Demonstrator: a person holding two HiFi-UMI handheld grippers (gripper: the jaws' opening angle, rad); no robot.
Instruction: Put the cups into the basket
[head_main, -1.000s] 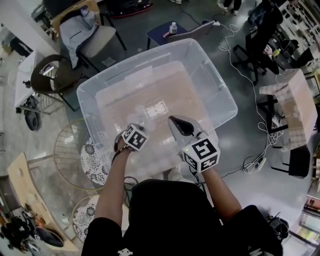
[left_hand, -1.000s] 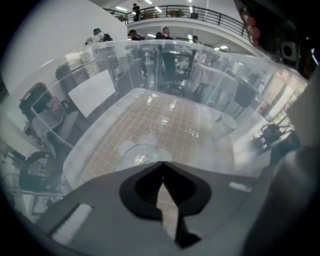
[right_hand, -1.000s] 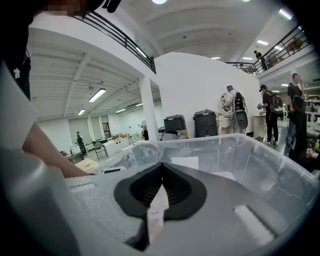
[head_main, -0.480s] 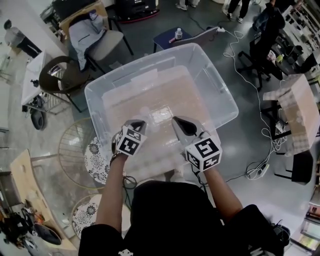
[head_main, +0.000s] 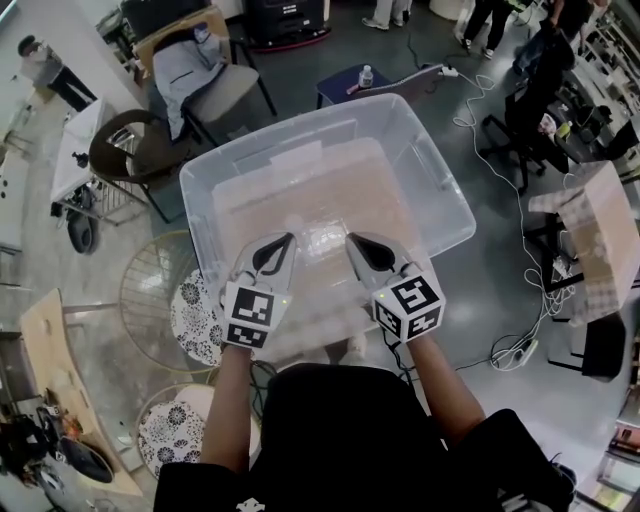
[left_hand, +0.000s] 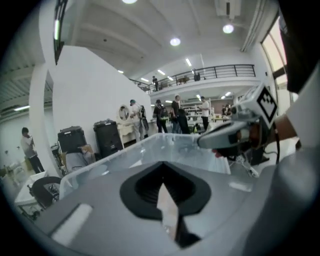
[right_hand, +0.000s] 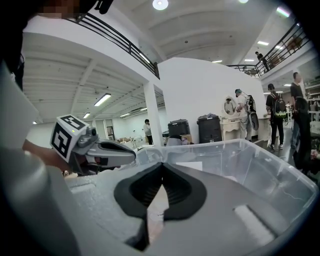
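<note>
A big clear plastic bin (head_main: 440, 178) serves as the basket and fills the middle of the head view. Faint glinting clear shapes (head_main: 322, 236) lie on its floor; I cannot make out single cups. My left gripper (head_main: 286, 241) hovers over the bin's near side, jaws shut with nothing between them. Beside it, my right gripper (head_main: 352, 241) is also shut and empty, pointing the same way. In the left gripper view, the shut jaws of the left gripper (left_hand: 161, 167) look over the bin wall (left_hand: 145, 150), with the right gripper (left_hand: 220, 137) alongside. The right gripper view shows the right gripper (right_hand: 161, 169) and the left gripper (right_hand: 117, 152).
Two round patterned stools (head_main: 190, 322) (head_main: 168, 432) and a round wire table (head_main: 140, 290) stand left of the bin. Chairs (head_main: 215, 80) are behind it. A bottle (head_main: 365, 76) sits on a dark stool. Cables (head_main: 500, 150) and a cardboard box (head_main: 600, 240) lie right.
My left gripper has swung up and forward over the bin's near edge, now level with the right gripper. The right gripper has barely moved.
</note>
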